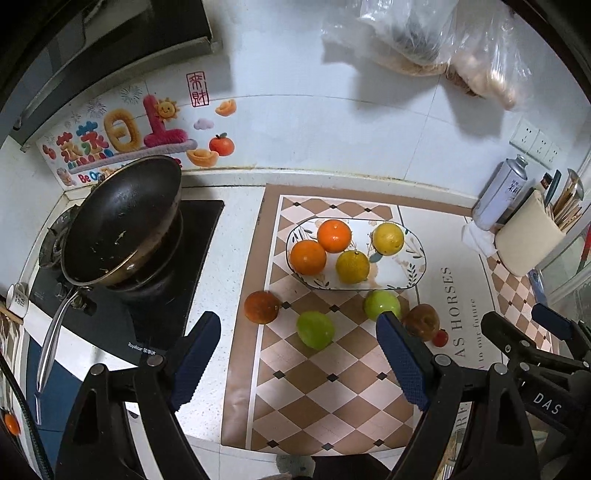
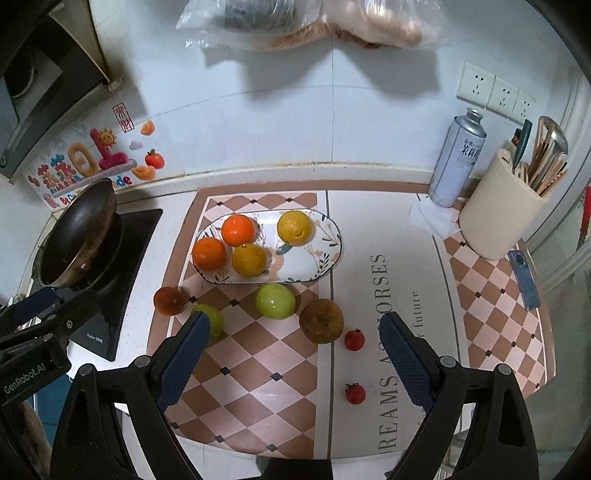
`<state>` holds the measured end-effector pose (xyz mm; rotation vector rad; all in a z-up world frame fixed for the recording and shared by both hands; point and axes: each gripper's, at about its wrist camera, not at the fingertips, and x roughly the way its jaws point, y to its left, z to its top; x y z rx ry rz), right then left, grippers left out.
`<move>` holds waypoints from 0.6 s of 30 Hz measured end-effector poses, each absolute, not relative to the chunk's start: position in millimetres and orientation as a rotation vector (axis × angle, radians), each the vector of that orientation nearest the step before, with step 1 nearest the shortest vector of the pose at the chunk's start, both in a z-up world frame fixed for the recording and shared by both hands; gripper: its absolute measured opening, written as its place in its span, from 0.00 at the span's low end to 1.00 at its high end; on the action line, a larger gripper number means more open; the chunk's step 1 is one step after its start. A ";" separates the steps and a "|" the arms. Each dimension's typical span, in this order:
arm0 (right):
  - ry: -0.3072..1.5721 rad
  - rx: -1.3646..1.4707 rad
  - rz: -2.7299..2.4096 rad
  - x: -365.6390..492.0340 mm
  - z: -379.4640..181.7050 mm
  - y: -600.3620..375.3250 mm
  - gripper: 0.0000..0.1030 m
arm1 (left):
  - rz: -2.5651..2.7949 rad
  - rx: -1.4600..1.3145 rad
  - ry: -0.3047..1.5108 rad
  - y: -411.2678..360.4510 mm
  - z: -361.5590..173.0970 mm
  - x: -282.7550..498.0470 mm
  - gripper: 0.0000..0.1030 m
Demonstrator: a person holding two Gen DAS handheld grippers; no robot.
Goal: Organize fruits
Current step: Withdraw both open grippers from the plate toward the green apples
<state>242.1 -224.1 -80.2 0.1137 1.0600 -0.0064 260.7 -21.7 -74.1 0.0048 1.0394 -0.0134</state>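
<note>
An oval patterned plate [image 1: 410,271] [image 2: 325,254] holds two oranges [image 1: 334,235] [image 2: 238,229] and two yellow citrus fruits [image 1: 388,238] [image 2: 294,227]. On the checked mat in front lie two green apples [image 1: 315,329] [image 2: 275,300], a dark reddish fruit [image 1: 262,307] [image 2: 169,300], a brown apple [image 1: 423,320] [image 2: 321,320] and two cherry tomatoes [image 2: 354,339]. My left gripper [image 1: 299,358] is open and empty above the mat, near the green apples. My right gripper [image 2: 293,360] is open and empty, just before the brown apple.
A black wok [image 1: 122,221] [image 2: 77,232] sits on the stove at the left. A spray can [image 2: 458,158] and a beige utensil holder [image 2: 502,218] stand at the back right. Plastic bags [image 2: 314,22] hang on the wall.
</note>
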 end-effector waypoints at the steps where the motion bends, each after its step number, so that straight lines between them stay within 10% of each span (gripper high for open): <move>1: 1.059 0.116 -0.005 240.8 -78.7 -224.3 0.92 | -0.011 0.005 1.036 -21.1 -73.1 259.3 0.84; 18: 1.158 0.235 0.061 280.7 -129.3 -237.2 0.93 | 0.141 0.112 1.006 -16.9 -99.7 280.5 0.97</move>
